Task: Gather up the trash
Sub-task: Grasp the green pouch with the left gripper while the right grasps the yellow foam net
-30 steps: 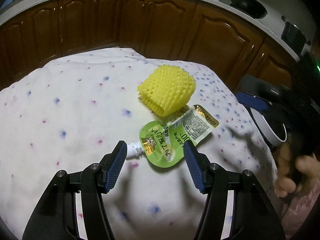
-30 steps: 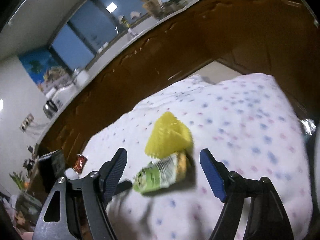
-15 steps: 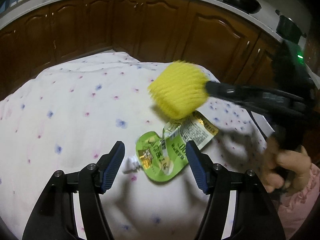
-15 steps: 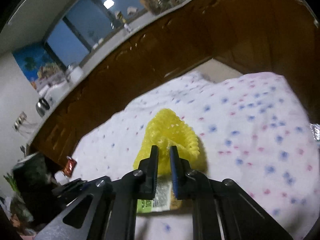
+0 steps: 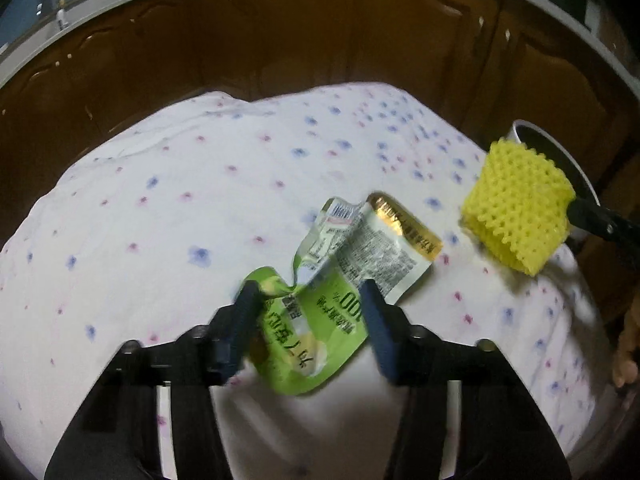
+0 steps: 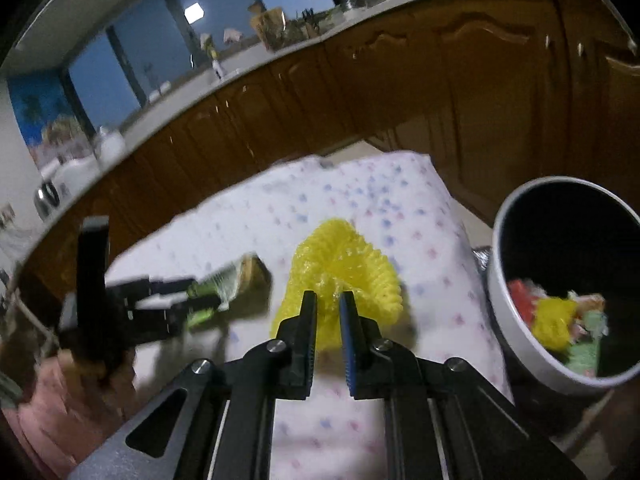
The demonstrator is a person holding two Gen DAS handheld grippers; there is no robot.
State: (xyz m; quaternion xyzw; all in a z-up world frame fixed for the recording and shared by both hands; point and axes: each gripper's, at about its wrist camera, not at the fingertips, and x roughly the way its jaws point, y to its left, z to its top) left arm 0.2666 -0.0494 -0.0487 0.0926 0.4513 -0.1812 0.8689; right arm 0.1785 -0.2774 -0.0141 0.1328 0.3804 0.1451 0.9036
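A green and white drink pouch (image 5: 320, 304) lies buckled on the dotted cloth between the fingers of my left gripper (image 5: 308, 296). Its jaws are closing and both blue pads touch the pouch's edges. From the right wrist view the left gripper (image 6: 192, 296) and the pouch (image 6: 228, 280) show blurred at the left. My right gripper (image 6: 328, 300) is shut on a yellow foam net (image 6: 348, 264), held just above the cloth near the table's right edge. The left wrist view also shows the net (image 5: 516, 212) on black fingers (image 5: 600, 224). A white bin (image 6: 500, 280) stands right of it.
The bin (image 5: 516, 128) holds red, yellow and green trash (image 6: 556, 320). The white dotted tablecloth (image 5: 200, 200) covers the table. Brown cabinets (image 5: 320, 40) run behind under a counter. A person's fingers (image 5: 624, 360) and a pink sleeve (image 6: 60, 400) show at the edges.
The right gripper shut on the yellow net and carried it off to the right, toward the bin. The left gripper moved forward over the pouch and narrowed; the pouch has buckled.
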